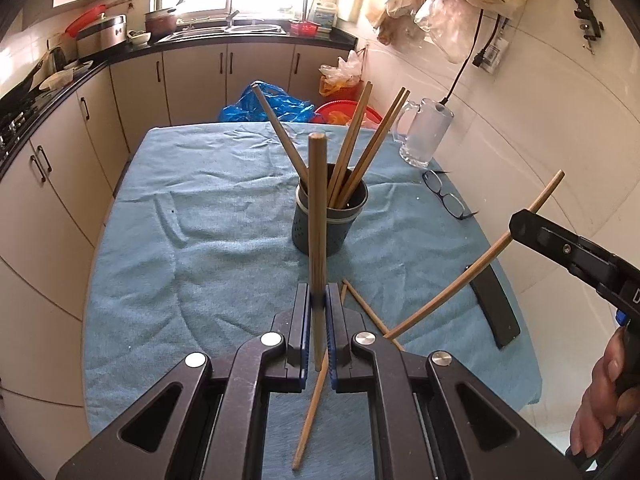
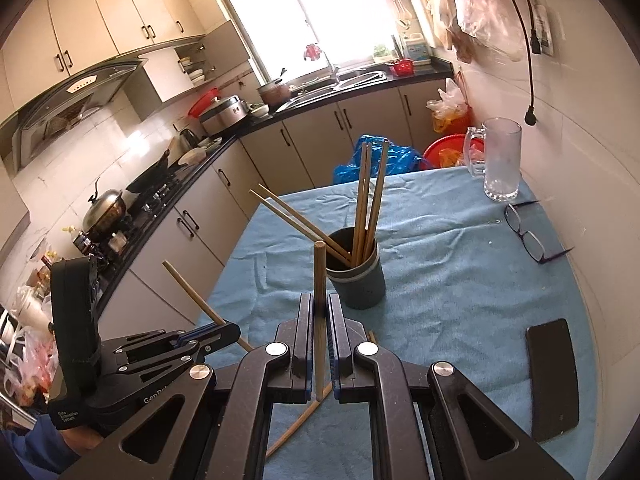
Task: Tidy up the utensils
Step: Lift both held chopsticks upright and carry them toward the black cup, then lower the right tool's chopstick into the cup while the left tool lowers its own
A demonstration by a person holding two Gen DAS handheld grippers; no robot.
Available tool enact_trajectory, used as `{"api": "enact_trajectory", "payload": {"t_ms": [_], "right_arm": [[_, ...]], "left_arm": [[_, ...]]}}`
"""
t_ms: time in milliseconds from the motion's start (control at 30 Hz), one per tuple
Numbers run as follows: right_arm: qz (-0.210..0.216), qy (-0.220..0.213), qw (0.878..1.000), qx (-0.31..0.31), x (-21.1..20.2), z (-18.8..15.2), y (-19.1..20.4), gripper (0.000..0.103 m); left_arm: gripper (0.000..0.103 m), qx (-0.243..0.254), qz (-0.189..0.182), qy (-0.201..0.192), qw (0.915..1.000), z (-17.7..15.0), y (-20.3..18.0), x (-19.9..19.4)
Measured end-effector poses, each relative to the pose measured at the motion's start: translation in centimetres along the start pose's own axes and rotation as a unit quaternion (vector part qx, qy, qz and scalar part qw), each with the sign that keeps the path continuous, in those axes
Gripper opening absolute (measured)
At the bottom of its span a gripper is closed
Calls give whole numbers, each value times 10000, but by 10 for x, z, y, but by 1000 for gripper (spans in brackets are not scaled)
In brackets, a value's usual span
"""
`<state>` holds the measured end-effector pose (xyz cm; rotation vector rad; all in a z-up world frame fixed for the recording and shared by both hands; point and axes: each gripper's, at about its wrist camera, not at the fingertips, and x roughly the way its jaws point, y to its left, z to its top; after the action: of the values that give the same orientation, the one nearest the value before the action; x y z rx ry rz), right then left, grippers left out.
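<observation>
A kitchen table under a wrinkled blue cloth (image 1: pixel 200 208) fills both wrist views. Near its middle stands a dark grey utensil cup (image 1: pixel 330 216), the landmark here, with several wooden chopsticks (image 1: pixel 352 148) already fanned out inside it. Beyond the cup, toward the wall, are a clear glass mug (image 2: pixel 500 160) and a pair of glasses (image 2: pixel 528 236); on the near side of the cup, by the table edge, lies a black phone (image 2: pixel 554 380).

The left gripper (image 1: pixel 318 300) is clamped tight on one chopstick (image 1: pixel 317 240) held upright just in front of the cup. The right gripper (image 2: pixel 319 304) is likewise closed on its own chopstick (image 2: pixel 319 288), also short of the cup. Two loose chopsticks (image 1: pixel 360 304) lie on the cloth nearer than the cup (crossed beneath the grippers).

Risk, as a judgement: both sticks heading to one small opening could collide with each other or with the fanned chopsticks, tipping the cup; a thin stick could also swivel in the pads.

Only the left view shows a hand (image 1: pixel 604 392) gripping the right tool; only the right view shows the stove side of the kitchen.
</observation>
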<state>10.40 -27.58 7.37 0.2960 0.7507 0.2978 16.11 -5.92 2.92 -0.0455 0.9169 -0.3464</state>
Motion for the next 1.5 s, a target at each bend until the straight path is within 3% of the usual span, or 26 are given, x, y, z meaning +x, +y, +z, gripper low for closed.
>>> {"api": "enact_trajectory", "payload": {"t_ms": [1100,1500], "right_arm": [[-183,-231,9989,374,-25,2,-23,7],[-166,-484,9979,401,-45,27,-26,7]], "left_arm": [[7,168,-88,-38,9998,7,-6,3],[7,39,-4,-348,9994,31,4,-17]]}}
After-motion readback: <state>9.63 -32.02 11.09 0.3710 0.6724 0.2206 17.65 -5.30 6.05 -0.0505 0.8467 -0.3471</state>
